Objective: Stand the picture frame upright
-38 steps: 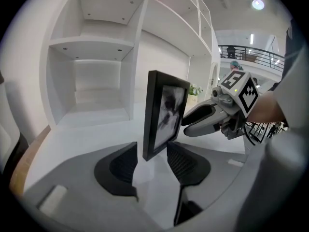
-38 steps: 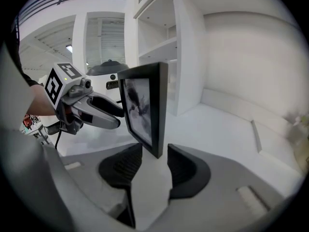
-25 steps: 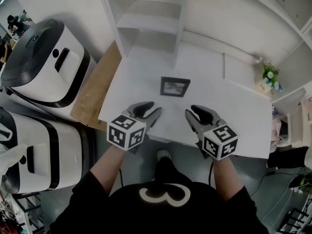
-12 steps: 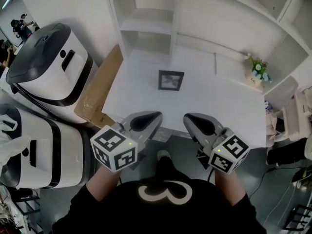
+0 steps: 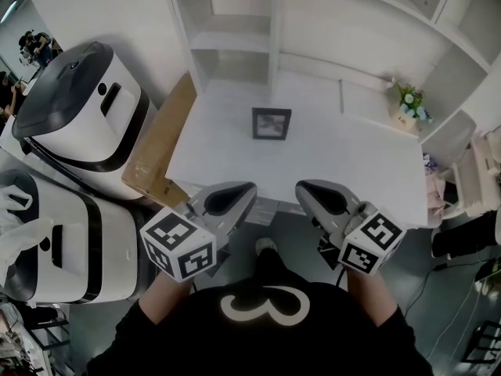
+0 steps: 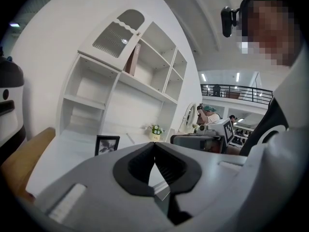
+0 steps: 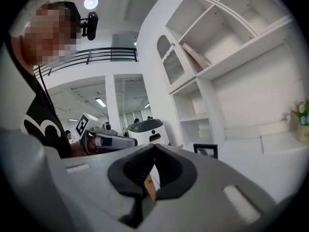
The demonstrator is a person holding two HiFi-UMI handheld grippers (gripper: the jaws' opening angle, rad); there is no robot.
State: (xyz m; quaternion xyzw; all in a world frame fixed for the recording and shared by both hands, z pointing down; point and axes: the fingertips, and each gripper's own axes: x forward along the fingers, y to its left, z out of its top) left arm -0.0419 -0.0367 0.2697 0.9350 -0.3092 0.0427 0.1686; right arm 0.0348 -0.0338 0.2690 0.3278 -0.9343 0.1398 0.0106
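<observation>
A small black picture frame point(image 5: 272, 123) with a grey photo sits on the white table point(image 5: 352, 163), toward its back middle. It also shows in the left gripper view point(image 6: 106, 144) and the right gripper view point(image 7: 205, 150), face turned toward me; whether it stands or leans I cannot tell. My left gripper point(image 5: 249, 188) and right gripper point(image 5: 301, 186) hover side by side at the table's near edge, well short of the frame. Both are shut with nothing between the pads, as seen along the left gripper point(image 6: 154, 145) and the right gripper point(image 7: 154, 146).
A white shelf unit point(image 5: 235, 37) rises behind the table. A small pot of flowers point(image 5: 407, 108) stands at the back right. Two large white-and-black machines point(image 5: 70, 108) and a brown board point(image 5: 160, 143) crowd the table's left side.
Both grippers went from open to shut. They pulled back from over the table's front to its near edge, closer to my body.
</observation>
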